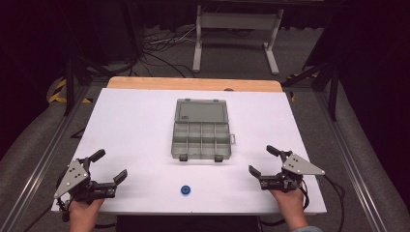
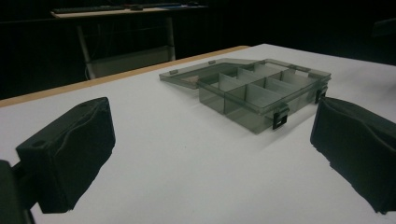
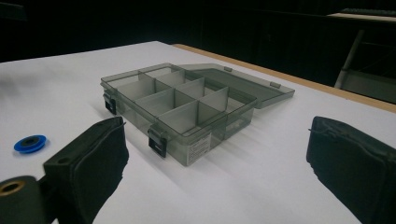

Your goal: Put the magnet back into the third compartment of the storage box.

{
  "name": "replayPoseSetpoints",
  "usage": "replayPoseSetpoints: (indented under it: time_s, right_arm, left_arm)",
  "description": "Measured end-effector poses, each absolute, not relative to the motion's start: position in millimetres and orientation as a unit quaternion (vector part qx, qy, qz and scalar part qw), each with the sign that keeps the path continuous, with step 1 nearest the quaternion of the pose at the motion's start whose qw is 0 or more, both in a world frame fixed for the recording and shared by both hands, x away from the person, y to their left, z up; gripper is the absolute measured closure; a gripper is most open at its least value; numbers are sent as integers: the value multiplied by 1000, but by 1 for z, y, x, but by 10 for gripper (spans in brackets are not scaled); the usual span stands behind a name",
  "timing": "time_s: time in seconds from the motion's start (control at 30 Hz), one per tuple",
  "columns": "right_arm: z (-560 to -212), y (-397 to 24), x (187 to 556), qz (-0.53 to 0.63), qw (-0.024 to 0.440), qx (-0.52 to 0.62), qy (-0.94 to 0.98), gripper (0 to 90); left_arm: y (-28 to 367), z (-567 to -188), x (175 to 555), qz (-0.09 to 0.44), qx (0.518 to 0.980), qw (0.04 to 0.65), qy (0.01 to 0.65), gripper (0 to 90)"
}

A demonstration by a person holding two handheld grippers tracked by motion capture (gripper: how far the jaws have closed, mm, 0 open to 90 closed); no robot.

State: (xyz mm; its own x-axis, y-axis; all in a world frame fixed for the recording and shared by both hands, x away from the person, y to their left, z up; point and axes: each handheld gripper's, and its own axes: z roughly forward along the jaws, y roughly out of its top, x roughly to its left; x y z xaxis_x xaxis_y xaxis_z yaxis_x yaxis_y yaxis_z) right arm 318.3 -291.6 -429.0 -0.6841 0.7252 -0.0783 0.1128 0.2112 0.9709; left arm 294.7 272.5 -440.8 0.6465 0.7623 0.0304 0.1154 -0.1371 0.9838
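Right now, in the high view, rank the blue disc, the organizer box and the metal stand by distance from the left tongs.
1. Blue disc, near table edge, to their right.
2. Organizer box, mid-table, lid open.
3. Metal stand, on the floor beyond the table.

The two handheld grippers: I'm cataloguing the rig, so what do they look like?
Left gripper and right gripper match: black bodies, each with two black jaws ending in thick, soft-looking black pads, and a grey three-cornered plate with small dark holes on top. A black cable trails from the right one. A pale blue cuff shows at the right wrist.
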Motion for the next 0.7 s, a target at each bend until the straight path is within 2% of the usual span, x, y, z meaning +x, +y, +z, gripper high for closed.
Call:
replayPoseSetpoints:
  time_s: [0.2, 0.53, 0.7]
  right_arm:
    - [-428, -289, 317, 560, 282, 273, 730, 55]
    - [-425, -287, 317, 559, 282, 266, 733, 52]
    - [-425, -285, 318, 561, 277, 266, 733, 52]
  left_arm:
    - [273, -440, 294, 266, 689, 597, 312, 6]
    - [272, -438, 291, 286, 698, 586, 297, 3]
    - [272, -437, 290, 274, 692, 595, 303, 1]
